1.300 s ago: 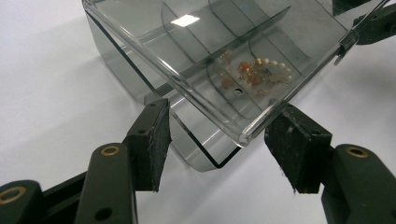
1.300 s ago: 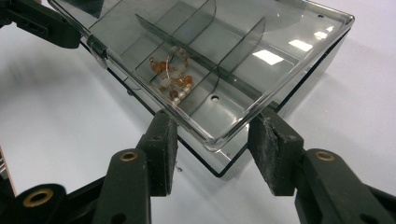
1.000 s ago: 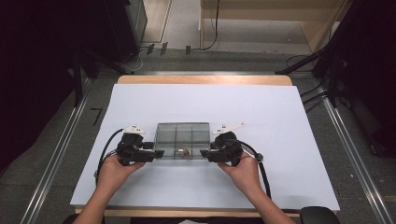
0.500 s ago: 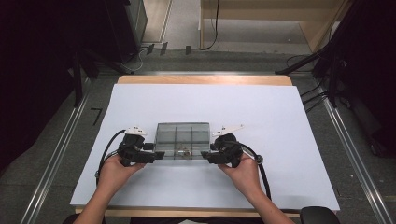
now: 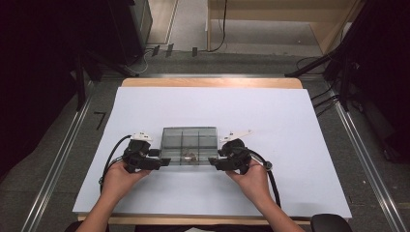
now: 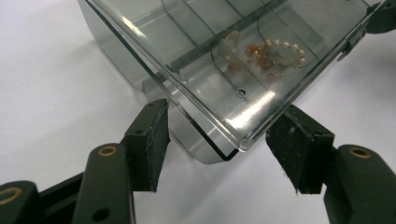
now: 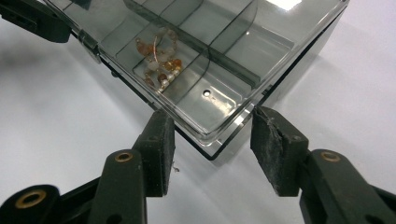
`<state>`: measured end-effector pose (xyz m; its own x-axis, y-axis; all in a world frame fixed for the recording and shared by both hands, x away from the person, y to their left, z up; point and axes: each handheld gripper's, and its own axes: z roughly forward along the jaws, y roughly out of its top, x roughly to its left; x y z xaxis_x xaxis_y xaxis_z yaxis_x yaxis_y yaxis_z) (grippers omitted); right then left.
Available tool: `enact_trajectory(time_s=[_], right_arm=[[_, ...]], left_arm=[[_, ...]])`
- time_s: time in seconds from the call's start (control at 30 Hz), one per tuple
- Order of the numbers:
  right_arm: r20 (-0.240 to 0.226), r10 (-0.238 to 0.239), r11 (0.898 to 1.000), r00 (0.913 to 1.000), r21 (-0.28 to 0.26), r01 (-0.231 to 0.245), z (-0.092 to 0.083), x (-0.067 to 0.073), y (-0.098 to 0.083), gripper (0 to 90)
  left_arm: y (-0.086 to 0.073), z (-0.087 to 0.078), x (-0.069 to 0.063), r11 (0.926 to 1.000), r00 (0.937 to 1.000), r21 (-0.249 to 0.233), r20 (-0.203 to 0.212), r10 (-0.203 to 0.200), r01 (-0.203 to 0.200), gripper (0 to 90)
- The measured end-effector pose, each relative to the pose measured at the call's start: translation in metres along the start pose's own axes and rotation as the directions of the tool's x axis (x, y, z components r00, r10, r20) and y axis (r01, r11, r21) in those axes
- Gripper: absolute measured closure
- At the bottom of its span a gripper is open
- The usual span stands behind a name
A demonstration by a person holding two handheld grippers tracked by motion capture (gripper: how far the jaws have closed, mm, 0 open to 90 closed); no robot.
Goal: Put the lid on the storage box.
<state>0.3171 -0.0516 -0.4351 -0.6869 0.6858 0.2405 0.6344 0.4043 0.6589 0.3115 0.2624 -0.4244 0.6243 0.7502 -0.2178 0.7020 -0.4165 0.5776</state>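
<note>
A white sheet (image 5: 290,125) covers most of the wooden table (image 5: 208,82), leaving wide bare room beyond, left and right of both grippers; only a thin strip of wood shows at the far edge. The smoky clear plastic compartment box (image 5: 189,145), lid closed, lies on the sheet directly between the two grippers, with a near corner poking into each pair of jaws. The left gripper (image 6: 219,149) stands open around the box's near left corner: its pads (image 6: 154,140) flank the corner, the one on the left of that view at or very near the box wall and the other just clear of the lid edge, gripping nothing. The right gripper (image 7: 212,147) is likewise open around the near right corner, with the pad on the right of its view close to the box edge; whether it touches cannot be told. Both hands' forearms are cut off by the bottom of the high view. Inside a near compartment lies a beaded bracelet (image 6: 271,51) of orange and pale beads, blurred by the tinted lid and glare, its full loop hard to trace. A small latch (image 6: 353,39) sits on the front edge.
</note>
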Motion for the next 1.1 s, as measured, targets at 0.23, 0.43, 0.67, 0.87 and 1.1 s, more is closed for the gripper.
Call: enact_trajectory(time_s=[0.23, 0.43, 0.67, 0.87, 1.1], right_arm=[[0.000, 0.007, 1.000, 1.0000, 0.005, -0.007, 0.0010, -0.0014, -0.0014, 51.5], [-0.008, 0.016, 1.000, 0.9998, 0.005, -0.015, 0.0012, -0.0024, -0.0025, 51.7], [-0.011, 0.014, 1.000, 0.9998, 0.011, -0.014, 0.0016, -0.0021, -0.0039, 52.0], [-0.009, 0.012, 1.000, 0.9999, 0.015, -0.012, 0.0019, -0.0010, -0.0047, 51.9], [-0.008, 0.004, 1.000, 1.0000, 0.025, -0.003, 0.0028, -0.0001, -0.0055, 51.2]], left_arm=[[0.0000, 0.0011, 0.0005, 1.0000, 1.0000, 0.002, 0.005, 0.001, -0.001, 39.7], [0.0002, 0.0015, 0.0013, 1.0000, 0.9999, 0.005, 0.011, 0.002, -0.002, 38.9], [-0.0003, 0.0023, 0.0005, 0.9998, 0.9999, 0.015, 0.010, 0.011, -0.011, 38.3], [-0.0008, 0.0027, 0.0002, 0.9998, 0.9999, 0.016, 0.009, 0.013, -0.013, 38.1], [-0.0028, 0.0030, -0.0010, 0.9998, 0.9999, 0.019, 0.008, 0.011, -0.012, 39.1]])
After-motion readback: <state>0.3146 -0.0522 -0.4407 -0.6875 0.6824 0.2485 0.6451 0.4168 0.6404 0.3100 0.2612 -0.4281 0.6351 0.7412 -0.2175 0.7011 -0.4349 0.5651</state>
